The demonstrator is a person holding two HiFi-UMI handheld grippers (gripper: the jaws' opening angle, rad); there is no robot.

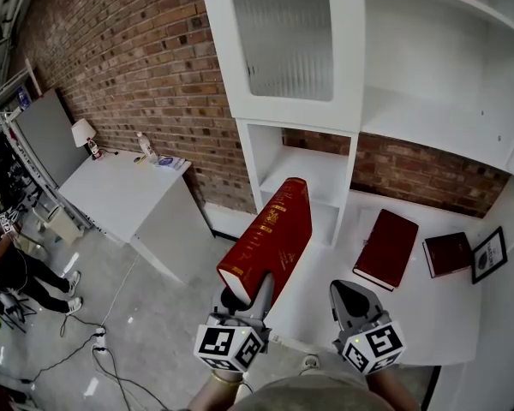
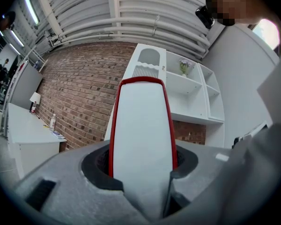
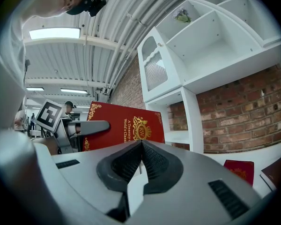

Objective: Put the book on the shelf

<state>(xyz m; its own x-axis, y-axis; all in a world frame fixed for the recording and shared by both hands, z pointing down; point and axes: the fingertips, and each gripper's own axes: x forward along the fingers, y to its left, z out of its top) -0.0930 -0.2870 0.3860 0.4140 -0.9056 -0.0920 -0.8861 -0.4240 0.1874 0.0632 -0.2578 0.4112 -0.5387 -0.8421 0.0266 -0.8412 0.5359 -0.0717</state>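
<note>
Closest to the lens, at 6 o'clock in the head view, are the two marker cubes. The left gripper (image 1: 250, 296) is clamped on the near end of the thick red book (image 1: 270, 229), one jaw on each cover. Its own view shows the pale page block filling the gap, with the red cover edges pressed by the pads (image 2: 175, 165). Held by one end like this, the book (image 2: 141, 139) reaches out ahead of the gripper toward 12 o'clock. It stands on edge rather than flat, which I judge suits sliding it upright into a compartment.

The right gripper (image 1: 353, 296), at 5 o'clock, has its pads pressed together with nothing between them. It sits just beside the book without touching it, probably kept free to steady or nudge it later. From there the gilt front cover (image 3: 126, 125) faces it, confirming the covers point sideways.

The white shelf unit (image 1: 353, 174) fills 12 to 2 o'clock. Its low open cubby (image 1: 319, 168) lies just past the book's far tip (likely the intended slot, though wider bays (image 1: 437, 118) sit at 2 o'clock). The book is in the air, short of every compartment, so the carry is not finished.

At 3 to 4 o'clock two darker books (image 1: 385, 248) lie flat on the counter (image 1: 411, 315), beside a small frame (image 1: 490, 253).
</note>
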